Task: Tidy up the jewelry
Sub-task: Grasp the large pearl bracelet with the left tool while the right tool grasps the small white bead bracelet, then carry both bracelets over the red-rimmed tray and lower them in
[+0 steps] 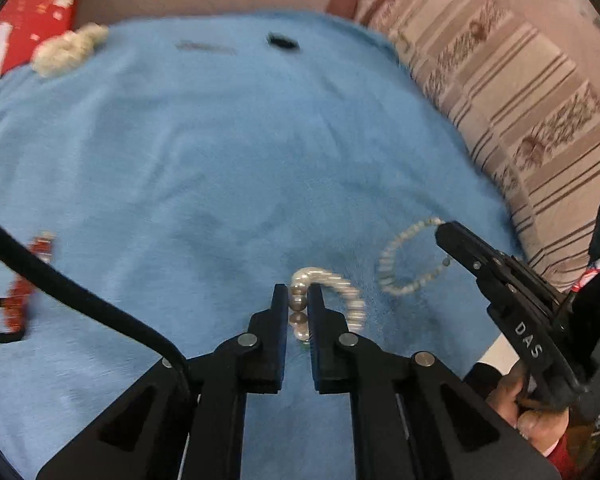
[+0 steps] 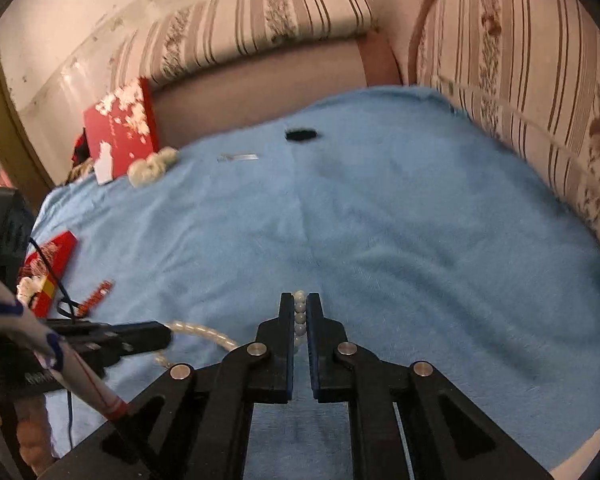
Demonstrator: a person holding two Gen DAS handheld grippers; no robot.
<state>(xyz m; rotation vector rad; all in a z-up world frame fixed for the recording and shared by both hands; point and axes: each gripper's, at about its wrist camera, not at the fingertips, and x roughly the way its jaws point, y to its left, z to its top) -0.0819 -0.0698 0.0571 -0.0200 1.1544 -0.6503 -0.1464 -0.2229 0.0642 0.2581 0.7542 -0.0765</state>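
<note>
Setting: blue blanket (image 2: 380,220) spread over a striped floral sofa (image 2: 520,80), pretty cozy setup
Left claw (image 1: 299,304): clenched on a pearl bracelet (image 1: 340,284), big round beads pinched right between the tips, rest of the loop hanging off to the right
Right claw (image 2: 299,312): clamped on a smaller-bead bracelet (image 1: 392,264), beads lined up between the tips
Other bits: red beaded piece (image 2: 96,294) lay on the blanket's left side, black oval thing (image 2: 301,135) sat near the far edge, cream fluffy lump (image 2: 152,166) just beside a red box (image 2: 120,128)
</note>
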